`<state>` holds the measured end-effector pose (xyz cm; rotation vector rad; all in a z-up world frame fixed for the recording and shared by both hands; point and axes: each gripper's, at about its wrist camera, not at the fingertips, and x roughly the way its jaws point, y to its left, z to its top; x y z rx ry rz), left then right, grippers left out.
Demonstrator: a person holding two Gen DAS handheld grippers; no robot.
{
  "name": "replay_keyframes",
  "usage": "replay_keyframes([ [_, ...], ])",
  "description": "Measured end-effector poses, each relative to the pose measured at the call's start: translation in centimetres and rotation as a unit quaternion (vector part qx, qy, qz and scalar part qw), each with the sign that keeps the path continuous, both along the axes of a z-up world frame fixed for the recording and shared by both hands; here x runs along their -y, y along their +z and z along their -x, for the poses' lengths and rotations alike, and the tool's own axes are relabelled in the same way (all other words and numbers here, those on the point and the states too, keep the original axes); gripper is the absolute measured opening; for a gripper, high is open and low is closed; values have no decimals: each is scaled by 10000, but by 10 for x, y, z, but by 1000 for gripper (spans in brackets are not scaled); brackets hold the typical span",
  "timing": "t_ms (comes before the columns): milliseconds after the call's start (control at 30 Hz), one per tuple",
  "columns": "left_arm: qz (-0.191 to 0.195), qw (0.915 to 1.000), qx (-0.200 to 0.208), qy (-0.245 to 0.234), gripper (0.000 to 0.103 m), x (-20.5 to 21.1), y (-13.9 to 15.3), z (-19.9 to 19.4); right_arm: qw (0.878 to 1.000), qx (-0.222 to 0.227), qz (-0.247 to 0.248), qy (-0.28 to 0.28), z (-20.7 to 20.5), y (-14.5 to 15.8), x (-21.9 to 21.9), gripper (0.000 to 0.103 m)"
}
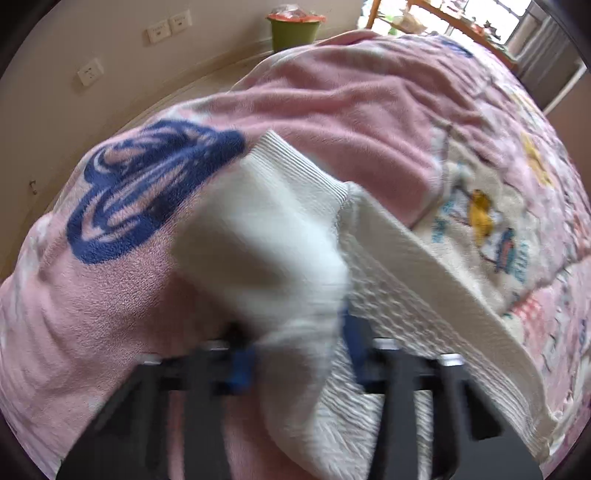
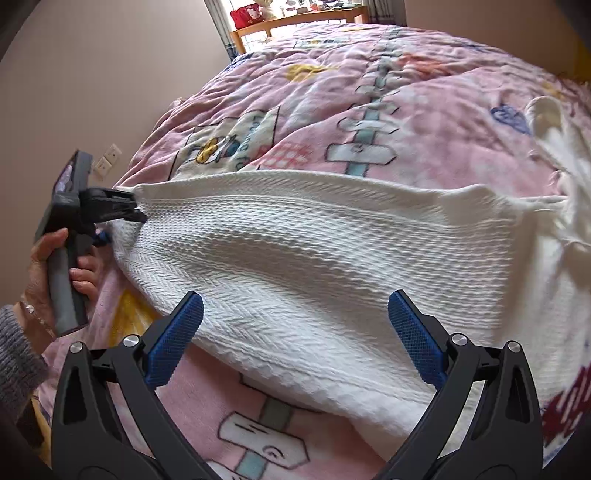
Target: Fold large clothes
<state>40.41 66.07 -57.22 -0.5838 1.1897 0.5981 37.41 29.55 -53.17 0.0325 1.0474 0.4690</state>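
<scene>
At the far left of the right wrist view, a hand (image 2: 55, 258) holds the left gripper (image 2: 135, 206), whose jaws are clamped on the left corner of the white knitted garment (image 2: 314, 266). In the left wrist view the same gripper (image 1: 295, 347) shows blurred blue pads closed on a bunched fold of that garment (image 1: 266, 251), with the ribbed hem rising just ahead of the fingers.

The garment lies spread across the pink patterned blanket (image 2: 314, 110) on the bed, its body directly ahead of the right gripper (image 2: 295, 339) and one sleeve (image 2: 561, 155) trailing off to the far right. The right gripper's jaws stand wide apart, holding nothing, poised just above the near edge of the knit, with the cloth running between and beyond its fingers.

My reading is that the fold is only beginning: one corner is secured and the other is not yet taken. The next move calls for the right gripper to find the matching corner or hem on its own side, close on a single clean layer, and then both to lift together so the knit does not sag or twist.

As for containers, a green bucket (image 1: 293, 31) stands on the floor far ahead of the left gripper, beyond the bed; something orange and clear covers its top, and I cannot tell its contents.
</scene>
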Motion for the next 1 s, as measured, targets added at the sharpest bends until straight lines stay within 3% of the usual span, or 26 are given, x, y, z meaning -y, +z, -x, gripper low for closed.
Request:
replay_keyframes([
  [67, -85, 9997, 32, -211, 15, 8, 9, -1, 9999, 32, 126, 86, -6, -15, -6, 96],
  [100, -247, 9991, 23, -338, 15, 14, 16, -2, 9997, -64, 214, 108, -10, -25, -7, 86],
  [167, -507, 9976, 43, -464, 15, 28, 28, -6, 9990, -392, 194, 61, -18, -47, -4, 75],
  [267, -719, 9952, 321, -589, 14, 49, 58, -5, 9995, -293, 86, -40, -17, -55, 7, 63],
  [433, -1236, 9835, 1090, -743, 14, 112, 138, 13, 9994, -306, 123, -97, -5, -49, 23, 61],
  [467, -1244, 9808, 1261, -815, 14, 127, 152, 11, 9994, -313, 127, -125, -2, -48, 28, 56],
  [500, -1233, 9776, 1441, -918, 14, 143, 169, 16, 9991, -322, 213, -188, 1, -47, 34, 41],
  [533, -1200, 9743, 1592, -1052, 14, 159, 184, 17, 9985, -373, 299, -258, 4, -46, 41, 36],
  [667, -1024, 9553, 2133, -1773, 14, 244, 234, 17, 9966, -579, 209, -549, 17, -40, 81, 37],
  [833, -889, 9269, 2364, -2776, 14, 361, 264, 20, 9914, -655, -5, -1130, 25, -21, 148, 37],
  [1000, -379, 9165, 2280, -3266, 13, 460, 266, 15, 9803, -686, -180, -1845, 36, -7, 234, 37],
])
